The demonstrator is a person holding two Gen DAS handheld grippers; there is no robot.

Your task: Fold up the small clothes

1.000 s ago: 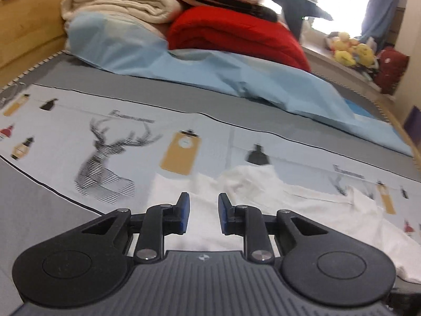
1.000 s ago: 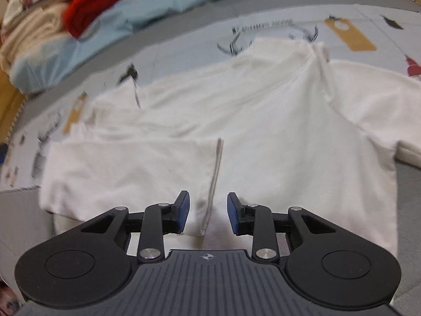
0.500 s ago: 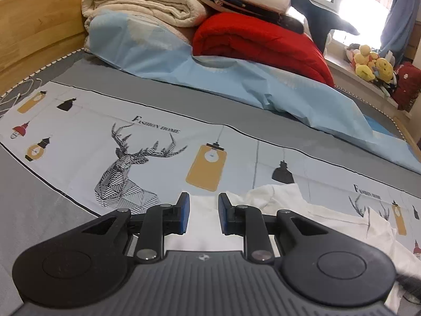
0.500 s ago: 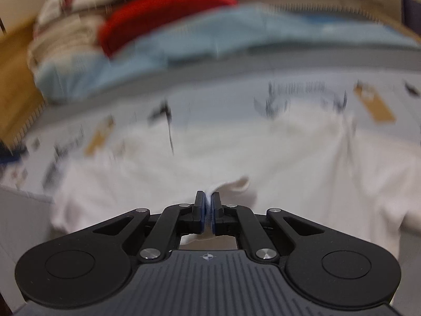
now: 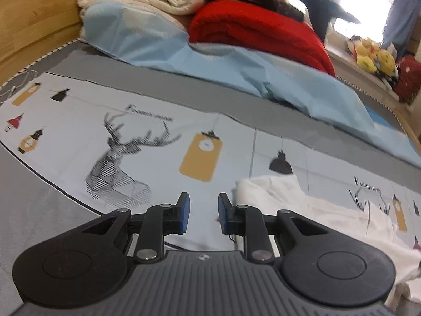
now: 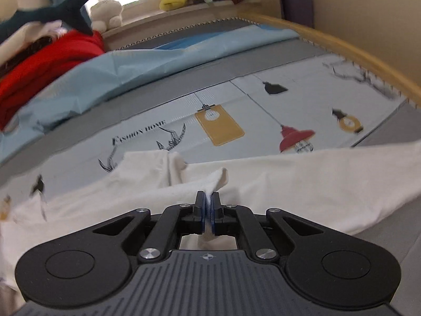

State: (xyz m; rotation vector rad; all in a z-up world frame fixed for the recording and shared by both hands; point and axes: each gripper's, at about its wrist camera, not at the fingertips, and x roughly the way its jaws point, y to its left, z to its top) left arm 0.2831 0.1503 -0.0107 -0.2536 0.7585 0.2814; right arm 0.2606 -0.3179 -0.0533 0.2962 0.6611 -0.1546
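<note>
Spread across a bed, a printed sheet (image 5: 147, 142) with deer and lantern motifs is seen under a white garment (image 6: 302, 179), with folded blankets (image 5: 252, 29) stacked at the far side. The right gripper (image 6: 208, 205) is clamped on a raised fold of the garment, whose long axis runs crosswise ahead of it. The left gripper (image 5: 201, 214) is held parted and empty over bare sheet, with the garment (image 5: 302, 205) lying to its right, so the right hand is judged nearer.

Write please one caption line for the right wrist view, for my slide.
Right gripper shut on a pinched fold of the white garment, lifting it above the printed bed sheet.
</note>
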